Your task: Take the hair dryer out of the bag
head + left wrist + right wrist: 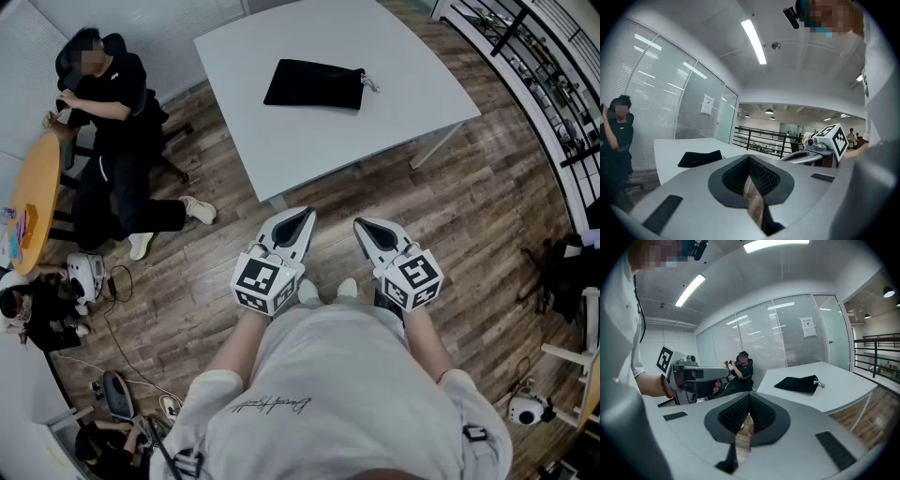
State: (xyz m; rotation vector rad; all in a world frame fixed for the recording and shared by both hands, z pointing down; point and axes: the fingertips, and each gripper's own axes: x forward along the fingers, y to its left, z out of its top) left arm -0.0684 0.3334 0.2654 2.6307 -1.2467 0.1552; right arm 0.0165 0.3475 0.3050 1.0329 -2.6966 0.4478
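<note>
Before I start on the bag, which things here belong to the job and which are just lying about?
Job: black bag, white table under it, left tongs, right tongs.
Lying about: seated person, round wooden table, white device on floor.

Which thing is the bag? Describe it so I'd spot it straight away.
Find the big white table straight ahead. On it lies the bag, a flat black pouch with a drawstring at one end; nothing else sits on the tabletop.

Bag [314, 84] contents not vis.
</note>
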